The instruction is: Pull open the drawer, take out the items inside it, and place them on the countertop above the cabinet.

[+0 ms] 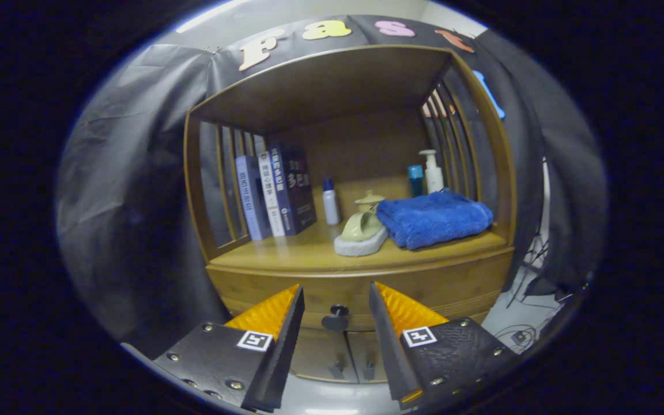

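Observation:
A wooden cabinet stands ahead of me, its drawer front (441, 282) closed under the countertop (309, 253). A dark round drawer knob (336, 316) sits just ahead of my fingers, in line with the gap between them. My gripper (336, 295) is open, its two fingers spread either side of the knob and not touching it. On the countertop lie a folded blue towel (433, 218) and a pale brush on a white pad (361, 233), beyond the fingers.
Several upright books (277, 193) stand at the countertop's left by slatted side rails. A small white bottle (330, 203), a blue bottle (416, 180) and a pump bottle (433, 172) stand further back. Two lower cabinet doors (343, 357) sit below the drawer. Cables lie on the floor at right.

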A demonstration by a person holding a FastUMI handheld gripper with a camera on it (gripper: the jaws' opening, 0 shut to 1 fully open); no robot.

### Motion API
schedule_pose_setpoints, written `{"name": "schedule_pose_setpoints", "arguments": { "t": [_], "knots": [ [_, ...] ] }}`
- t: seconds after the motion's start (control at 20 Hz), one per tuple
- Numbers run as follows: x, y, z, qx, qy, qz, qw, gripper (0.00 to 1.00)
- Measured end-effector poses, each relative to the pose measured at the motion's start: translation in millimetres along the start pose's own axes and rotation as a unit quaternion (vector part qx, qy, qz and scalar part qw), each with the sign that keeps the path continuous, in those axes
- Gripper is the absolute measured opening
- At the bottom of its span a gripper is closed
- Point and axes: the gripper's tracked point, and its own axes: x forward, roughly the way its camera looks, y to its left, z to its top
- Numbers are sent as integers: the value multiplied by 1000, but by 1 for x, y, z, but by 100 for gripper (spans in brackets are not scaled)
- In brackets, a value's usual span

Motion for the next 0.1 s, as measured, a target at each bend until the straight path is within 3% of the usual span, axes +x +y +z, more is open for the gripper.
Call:
{"name": "schedule_pose_setpoints", "arguments": {
  "t": [0.1],
  "knots": [
    [-3, -11, -13, -4, 26, 12, 1000, 67]
  ]
}}
